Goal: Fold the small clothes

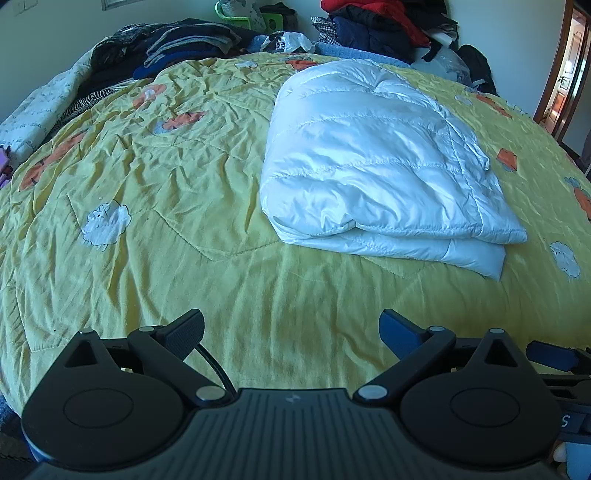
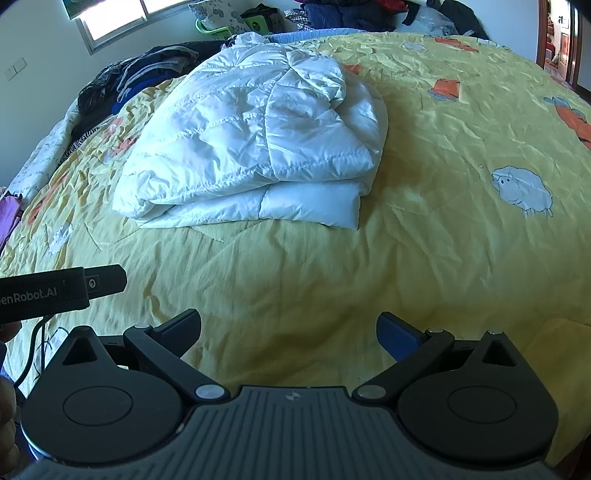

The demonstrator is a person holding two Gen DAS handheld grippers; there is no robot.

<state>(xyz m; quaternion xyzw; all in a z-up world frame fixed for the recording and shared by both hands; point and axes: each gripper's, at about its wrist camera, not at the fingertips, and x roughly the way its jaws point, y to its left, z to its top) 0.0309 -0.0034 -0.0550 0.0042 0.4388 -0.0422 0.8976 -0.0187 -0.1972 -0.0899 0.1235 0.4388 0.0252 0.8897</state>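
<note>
Left wrist view shows both grippers, left gripper and right gripper, released and empty, apart from the folded white jacket, seemingly finished.

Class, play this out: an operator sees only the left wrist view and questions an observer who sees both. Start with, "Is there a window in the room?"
Observer: Yes. The right wrist view shows a bright window high on the wall, beyond the bed's far left corner.
Operator: How does the folded white quilted puffer jacket look from the other side?
Observer: A loose rounded flap lies on top of the white quilted puffer jacket.
Operator: Is the right tool holding anything?
Observer: No. The right tool is open above the bare yellow sheep-print bedspread.
</note>
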